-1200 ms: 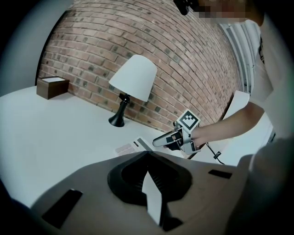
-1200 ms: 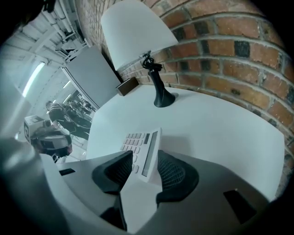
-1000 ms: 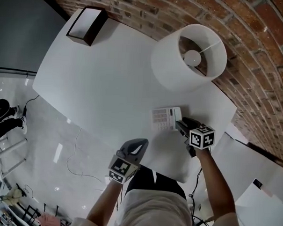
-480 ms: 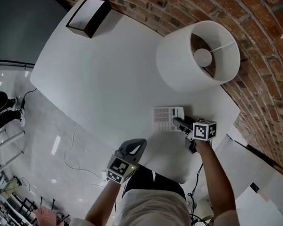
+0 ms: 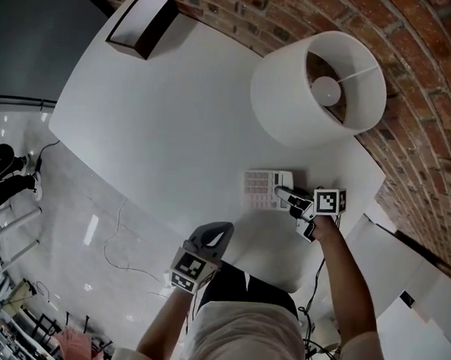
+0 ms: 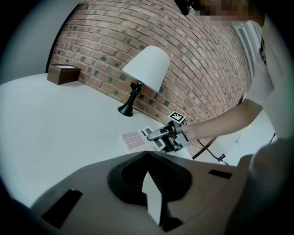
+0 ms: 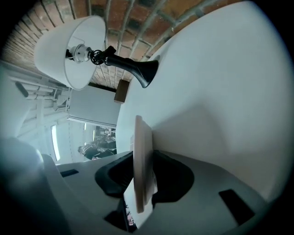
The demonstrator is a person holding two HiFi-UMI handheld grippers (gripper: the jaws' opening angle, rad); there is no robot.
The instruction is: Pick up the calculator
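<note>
Currently listing. Item one: right gripper (image 5: 286, 195), jaws closing on the calculator (image 5: 264, 189). Its near end is sitting between the pads and both pads are pressing on it. Its keypad end is reaching out past the fingertips over the white table (image 5: 176, 114). Item two: left gripper (image 5: 222, 230), jaws resting together and gripping nothing, hovering at the table's near edge, well apart to the right gripper's left. Item three: white-shaded lamp (image 5: 319, 90), standing just beyond the right gripper. Item four: brown box (image 5: 139, 22), sitting far ahead and left of both grippers.
</note>
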